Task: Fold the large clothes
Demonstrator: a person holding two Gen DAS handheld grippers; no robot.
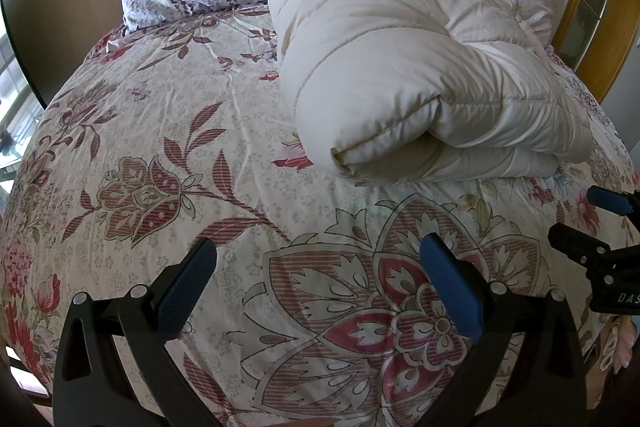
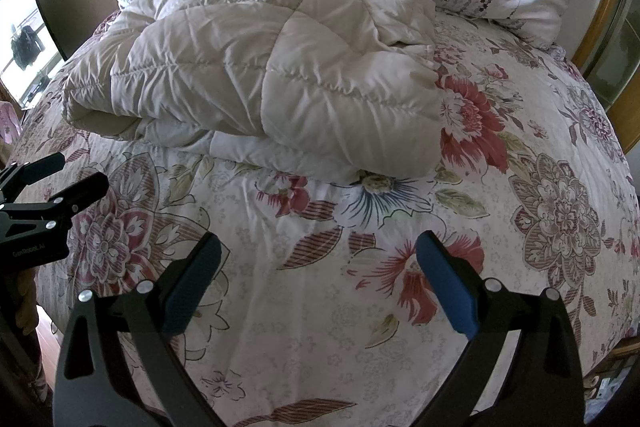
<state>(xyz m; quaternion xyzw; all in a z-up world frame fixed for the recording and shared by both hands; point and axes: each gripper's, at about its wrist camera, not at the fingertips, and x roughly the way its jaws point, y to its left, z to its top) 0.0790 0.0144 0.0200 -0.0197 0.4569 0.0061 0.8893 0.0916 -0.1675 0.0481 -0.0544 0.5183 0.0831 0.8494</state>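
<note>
Two markings legible. White letters "DAS", cut off by the frame edge, on the black plastic body of the right gripper (image 1: 600,223), seen to the right of the left claw. Pale lettering "GenRobot.AI" on the black plastic body of the left gripper (image 2: 60,173), seen left of the right claw.

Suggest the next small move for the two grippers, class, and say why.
Probably bring both grippers forward to the quilt's near edge. The left gripper and right gripper are open, empty and above the flowered bedcover, short of the quilt, which lies loosely bundled and uneven, so it looks unfinished.
</note>
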